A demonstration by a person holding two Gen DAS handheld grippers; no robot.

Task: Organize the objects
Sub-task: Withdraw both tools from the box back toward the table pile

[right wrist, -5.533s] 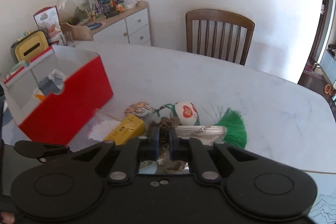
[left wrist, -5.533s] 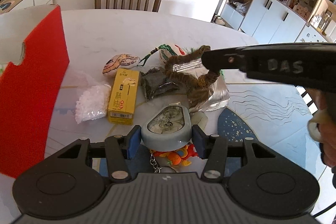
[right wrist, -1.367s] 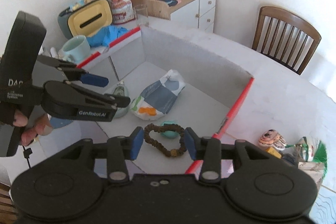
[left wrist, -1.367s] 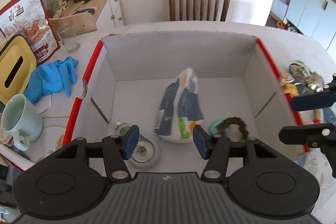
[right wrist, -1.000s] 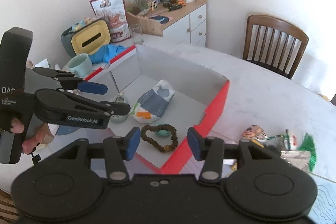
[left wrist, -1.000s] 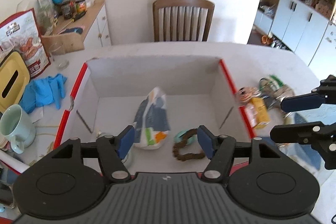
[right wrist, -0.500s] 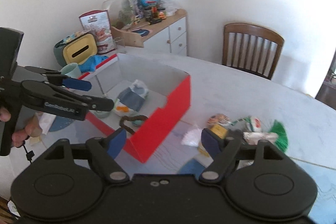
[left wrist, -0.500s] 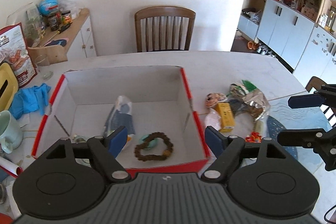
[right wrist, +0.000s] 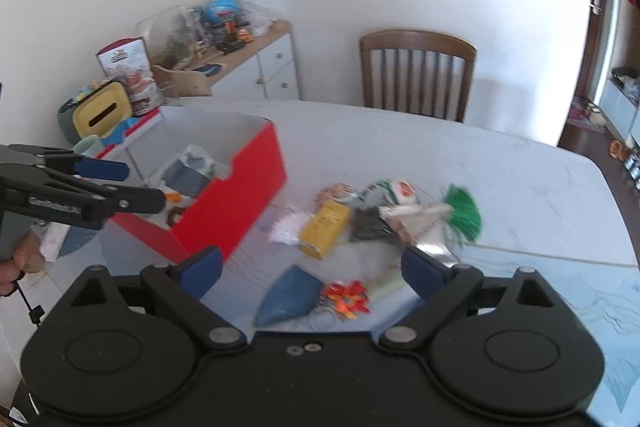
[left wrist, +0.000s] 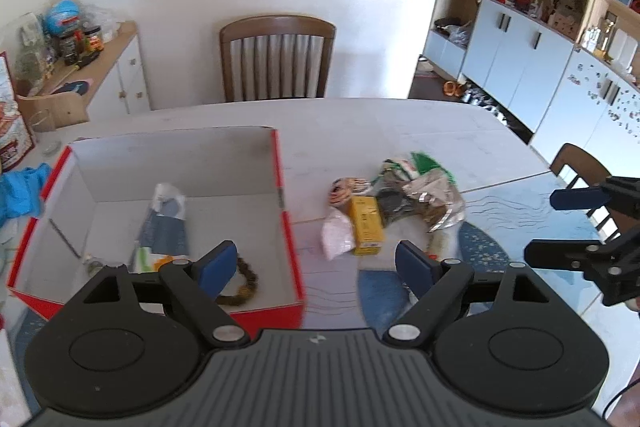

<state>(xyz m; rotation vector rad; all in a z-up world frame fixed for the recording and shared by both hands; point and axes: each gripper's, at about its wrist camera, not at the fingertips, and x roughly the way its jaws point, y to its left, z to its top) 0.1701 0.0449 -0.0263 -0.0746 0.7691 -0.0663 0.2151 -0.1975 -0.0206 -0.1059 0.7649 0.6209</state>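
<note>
A red box (left wrist: pixel 276 163) with a white inside stands on the left of the table. In it lie a blue-and-white pouch (left wrist: pixel 164 223) and a brown bead bracelet (left wrist: pixel 244 283). Right of it sits a pile: yellow box (left wrist: pixel 366 225), white bag (left wrist: pixel 338 237), striped ornament (left wrist: pixel 346 189), foil bag (left wrist: pixel 436 203). My left gripper (left wrist: pixel 316 265) hovers over the box's near right corner, jaws opening and empty. My right gripper (right wrist: pixel 312 271) hangs over a red-orange keychain (right wrist: pixel 348 301), in front of the yellow box (right wrist: pixel 324 229) and green tassel (right wrist: pixel 464 213), jaws opening and empty.
A wooden chair (left wrist: pixel 278 59) stands behind the table. A cluttered sideboard (right wrist: pixel 248 67), a yellow tissue box (right wrist: pixel 102 113) and a mug (right wrist: pixel 86 145) are at the left. A blue glove (left wrist: pixel 20 187) lies beside the box. White cabinets (left wrist: pixel 520 55) line the right wall.
Both grippers have pulled back from inside the box and swung right toward the pile. Their jaws have widened. The bracelet and the round tin stay in the box.
</note>
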